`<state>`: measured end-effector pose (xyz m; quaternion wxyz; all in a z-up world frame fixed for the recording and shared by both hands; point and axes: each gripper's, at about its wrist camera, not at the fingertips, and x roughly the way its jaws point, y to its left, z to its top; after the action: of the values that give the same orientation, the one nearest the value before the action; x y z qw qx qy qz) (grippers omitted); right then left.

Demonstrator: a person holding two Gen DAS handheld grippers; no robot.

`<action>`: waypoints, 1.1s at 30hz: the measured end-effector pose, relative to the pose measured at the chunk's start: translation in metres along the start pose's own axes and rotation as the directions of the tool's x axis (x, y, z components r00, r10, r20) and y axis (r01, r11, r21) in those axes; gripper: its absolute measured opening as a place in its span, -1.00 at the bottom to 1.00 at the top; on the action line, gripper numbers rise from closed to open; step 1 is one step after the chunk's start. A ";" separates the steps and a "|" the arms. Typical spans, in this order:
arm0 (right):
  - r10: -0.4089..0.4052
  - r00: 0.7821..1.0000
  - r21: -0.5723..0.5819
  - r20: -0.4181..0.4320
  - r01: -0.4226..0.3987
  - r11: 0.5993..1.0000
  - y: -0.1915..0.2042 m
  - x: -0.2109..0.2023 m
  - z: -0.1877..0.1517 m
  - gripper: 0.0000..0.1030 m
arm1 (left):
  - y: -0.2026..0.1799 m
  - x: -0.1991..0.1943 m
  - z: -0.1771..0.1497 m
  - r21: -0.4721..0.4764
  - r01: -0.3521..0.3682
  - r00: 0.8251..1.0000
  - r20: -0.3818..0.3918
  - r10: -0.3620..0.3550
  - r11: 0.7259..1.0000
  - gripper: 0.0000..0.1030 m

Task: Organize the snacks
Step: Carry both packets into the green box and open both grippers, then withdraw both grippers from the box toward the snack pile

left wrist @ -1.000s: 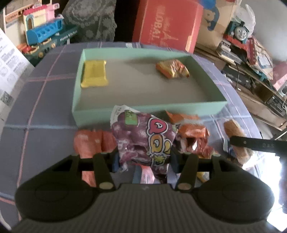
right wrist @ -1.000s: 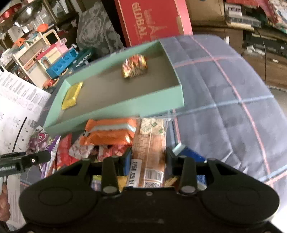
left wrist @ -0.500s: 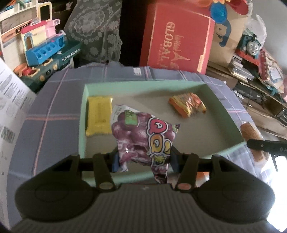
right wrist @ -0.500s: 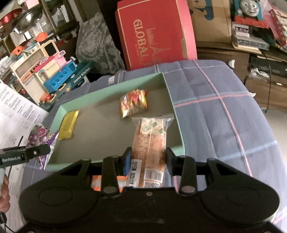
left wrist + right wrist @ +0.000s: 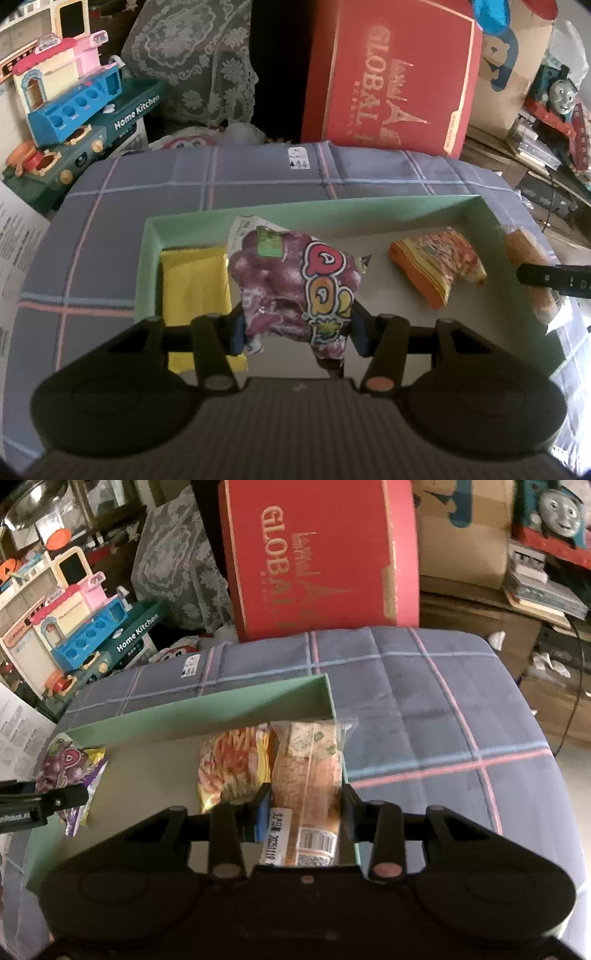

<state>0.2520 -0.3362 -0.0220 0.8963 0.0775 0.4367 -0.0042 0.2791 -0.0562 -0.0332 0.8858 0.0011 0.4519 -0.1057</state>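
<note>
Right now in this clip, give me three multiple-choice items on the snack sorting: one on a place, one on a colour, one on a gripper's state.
1. Where does the yellow packet lie?
A. in the green tray, at its left end
B. on the plaid cloth outside the tray
C. on the red box

2. What colour is the bag in the left gripper?
A. blue
B. mainly purple
C. white

3. What is the state of the right gripper?
A. open and empty
B. shut on the orange packet
C. shut on the bread pack

Answers: 1 A, it rests on the tray floor beside the left wall. 2 B, the purple candy bag shows between the fingers. 3 C, both fingers press the pack's sides over the tray's right end.
</note>
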 end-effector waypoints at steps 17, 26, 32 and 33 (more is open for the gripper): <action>-0.009 0.992 -0.033 0.125 0.013 0.999 0.011 -0.005 0.011 1.00 | -0.008 0.014 0.003 0.004 -0.101 0.995 0.004 0.101 0.995 1.00; 0.023 0.995 -0.014 0.102 -0.022 1.000 0.010 -0.034 -0.013 1.00 | -0.012 -0.022 -0.021 0.009 -0.097 0.995 -0.001 0.097 0.995 1.00; 0.065 0.993 0.003 0.097 -0.066 0.998 0.013 -0.066 -0.032 1.00 | -0.022 -0.052 -0.046 0.016 -0.078 0.997 0.000 0.078 0.997 1.00; 0.071 0.993 0.003 0.098 -0.072 0.997 0.013 -0.072 -0.035 1.00 | -0.024 -0.056 -0.049 0.020 -0.076 0.997 0.001 0.076 0.997 1.00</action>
<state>0.1806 -0.3223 0.0150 0.9160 0.0958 0.3890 0.0225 0.2033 -0.0642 -0.0151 0.8891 0.0270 0.4505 -0.0764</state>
